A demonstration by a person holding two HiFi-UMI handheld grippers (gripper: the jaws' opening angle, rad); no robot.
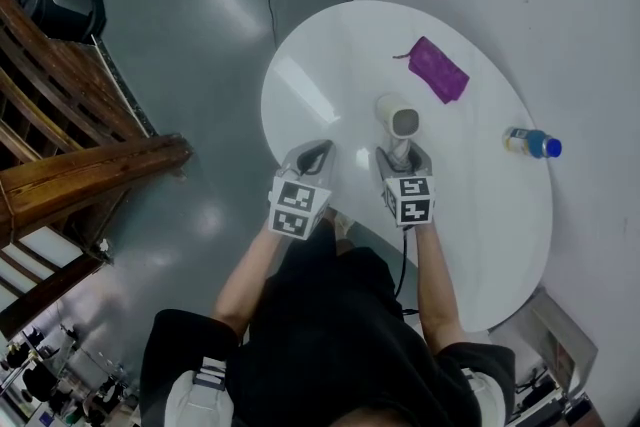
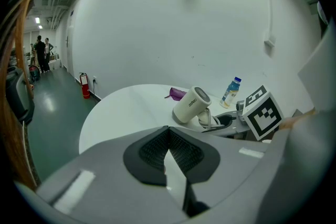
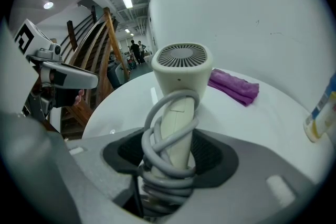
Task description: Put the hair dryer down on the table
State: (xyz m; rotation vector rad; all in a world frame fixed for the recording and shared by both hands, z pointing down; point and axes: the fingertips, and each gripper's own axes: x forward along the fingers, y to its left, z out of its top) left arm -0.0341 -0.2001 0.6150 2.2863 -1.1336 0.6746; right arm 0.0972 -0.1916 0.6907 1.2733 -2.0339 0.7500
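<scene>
Right gripper point(image 1: 402, 157) clamps hair dryer point(image 1: 401, 121) by its cord-wrapped handle for lowering onto table point(image 1: 330, 65); left gripper point(image 1: 313, 155), at nine o'clock, pinched together, empty.

Lower handle of the hair dryer point(image 3: 181, 81) is buried under its coiled cord point(image 3: 167, 168) and sunk between the right gripper point(image 3: 169, 160) jaws; butt end not visible. The bottle point(image 3: 320, 113) is cut by the right edge in right gripper view, label unreadable. From left gripper view the purple cloth point(image 2: 177, 94) sits partly behind the dryer body. Near rim of the counter point(image 1: 320, 85) is hidden under the person's arms and torso. Two figures point(image 2: 42, 54) down the corridor: too small for detail.
</scene>
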